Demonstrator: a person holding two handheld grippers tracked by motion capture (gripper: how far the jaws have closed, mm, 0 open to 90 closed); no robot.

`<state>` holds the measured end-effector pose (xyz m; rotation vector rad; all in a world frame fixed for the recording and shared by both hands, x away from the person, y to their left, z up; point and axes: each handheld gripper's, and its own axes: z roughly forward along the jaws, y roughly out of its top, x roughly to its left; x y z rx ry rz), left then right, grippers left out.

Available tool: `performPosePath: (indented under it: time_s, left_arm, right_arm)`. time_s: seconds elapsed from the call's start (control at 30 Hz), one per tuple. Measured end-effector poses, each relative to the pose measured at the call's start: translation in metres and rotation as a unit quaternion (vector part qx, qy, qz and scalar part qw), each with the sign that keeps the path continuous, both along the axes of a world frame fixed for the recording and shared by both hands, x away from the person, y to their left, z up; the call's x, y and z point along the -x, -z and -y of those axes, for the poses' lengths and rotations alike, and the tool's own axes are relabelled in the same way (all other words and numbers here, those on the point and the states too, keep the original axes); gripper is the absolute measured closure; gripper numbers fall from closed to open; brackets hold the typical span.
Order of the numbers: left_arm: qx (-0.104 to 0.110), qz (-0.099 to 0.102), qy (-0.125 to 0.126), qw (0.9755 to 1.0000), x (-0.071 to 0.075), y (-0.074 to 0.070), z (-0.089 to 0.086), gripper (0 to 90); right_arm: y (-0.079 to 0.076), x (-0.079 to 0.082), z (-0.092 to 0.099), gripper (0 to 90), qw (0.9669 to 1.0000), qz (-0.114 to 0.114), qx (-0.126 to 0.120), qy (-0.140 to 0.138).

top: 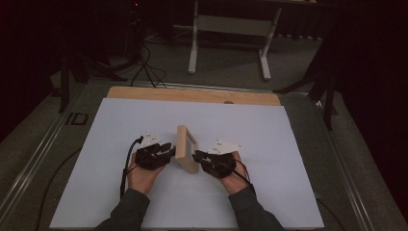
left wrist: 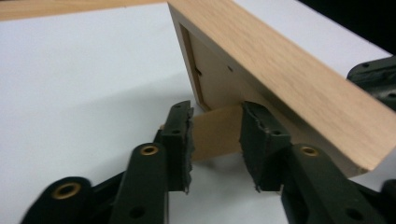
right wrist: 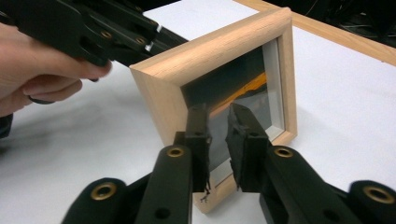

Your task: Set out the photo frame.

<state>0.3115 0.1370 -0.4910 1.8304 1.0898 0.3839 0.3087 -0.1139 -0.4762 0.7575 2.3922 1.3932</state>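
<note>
A wooden picture frame [top: 186, 148] is standing upright near the middle of the white tabletop [top: 120, 130], leaning on a fold-out stand [left wrist: 217, 137] at its back. The left gripper [top: 166, 150] is sitting just behind it, its jaws released and straddling that stand; in the left gripper view, small gaps are showing between the pads and the wood. The right gripper [top: 198, 157] is facing the glazed front [right wrist: 243, 98], jaws parted a little and gripping nothing, their tips hovering close before the glass.

The frame is looking light and stiff, with thick wooden rails that should be offering a firm, non-slippery hold. The glass pane is the fragile part and would be slick under the pads, so pressing there is best avoided. The stand seems thin and hinged, likely giving way under a sideways load. The safest hold appears to be across a side rail or the top rail.
</note>
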Motion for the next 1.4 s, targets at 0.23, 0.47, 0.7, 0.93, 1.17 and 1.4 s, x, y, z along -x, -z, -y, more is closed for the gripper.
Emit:
performPosePath:
  time_s: [0.23, 0.47, 0.7, 0.93, 1.17, 1.4]
  left_arm:
    - [0.019, 0.013, -0.016, 0.9996, 0.003, -0.01, -0.009, 55.3]
    - [0.035, 0.017, -0.021, 0.999, 0.004, -0.021, -0.017, 49.5]
    - [0.04, 0.021, -0.018, 0.9988, 0.007, -0.028, -0.016, 45.4]
    - [0.043, 0.025, -0.009, 0.9987, 0.01, -0.035, -0.009, 38.7]
    - [0.038, 0.027, -0.006, 0.9989, 0.014, -0.038, -0.001, 31.8]
    - [0.035, 0.021, 0.002, 0.9991, 0.016, -0.038, 0.007, 28.4]
  right_arm:
    - [-0.001, -0.001, 0.003, 70.5, 1.0, 0.003, 0.001, 0.006]
    - [-0.002, -0.003, 0.007, 68.4, 0.9999, 0.002, -0.005, 0.009]
    - [-0.004, -0.004, 0.01, 67.0, 0.9998, 0.004, -0.007, 0.017]
    - [-0.004, -0.006, 0.013, 65.6, 0.9997, 0.003, -0.007, 0.021]
    - [-0.005, -0.008, 0.017, 64.3, 0.9995, 0.004, -0.01, 0.028]
    - [-0.005, -0.009, 0.02, 62.6, 0.9992, 0.005, -0.01, 0.037]
